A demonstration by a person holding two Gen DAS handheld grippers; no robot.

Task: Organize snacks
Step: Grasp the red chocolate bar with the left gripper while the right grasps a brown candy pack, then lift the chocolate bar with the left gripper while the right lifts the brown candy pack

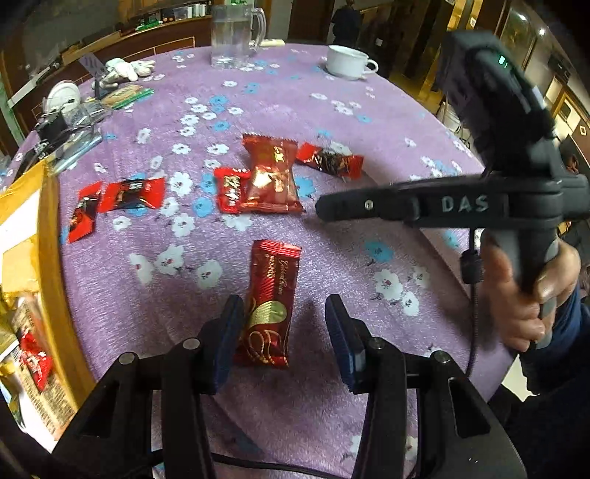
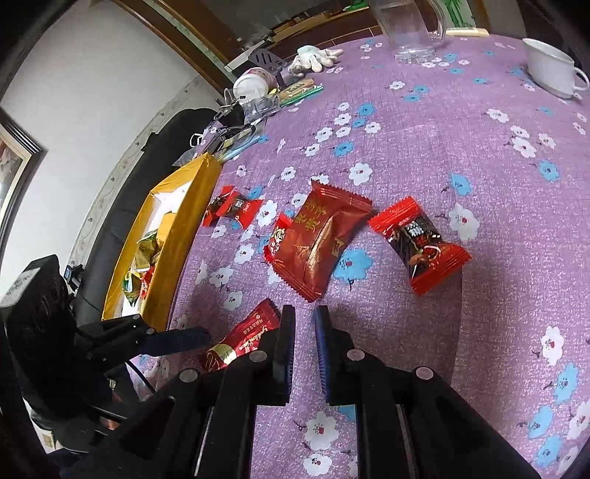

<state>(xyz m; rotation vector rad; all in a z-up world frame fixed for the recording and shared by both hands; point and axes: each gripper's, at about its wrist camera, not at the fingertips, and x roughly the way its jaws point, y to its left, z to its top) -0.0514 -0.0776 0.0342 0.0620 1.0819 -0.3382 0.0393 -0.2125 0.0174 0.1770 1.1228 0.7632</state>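
Observation:
A long red wafer bar (image 1: pixel 269 306) lies on the purple flowered cloth between the fingers of my left gripper (image 1: pixel 285 313). The jaws are open: the left pad is at the bar's edge and the right pad stands clear of it. My right gripper (image 2: pixel 304 331) is shut and holds nothing, hovering just short of a large red packet (image 2: pixel 320 239). In the left wrist view the right gripper (image 1: pixel 322 210) reaches in from the right, held by a hand (image 1: pixel 531 294). A small red candy (image 2: pixel 278 235) is tucked under the large packet, and a red-and-black candy (image 2: pixel 420 243) lies to its right.
A yellow box (image 2: pixel 184 235) with snacks inside stands at the table's left edge, with two more red candies (image 1: pixel 132 193) beside it. A glass mug (image 1: pixel 236 33) and a white cup (image 1: pixel 348 62) stand at the far side. Gloves (image 1: pixel 129 70) and clutter fill the far left.

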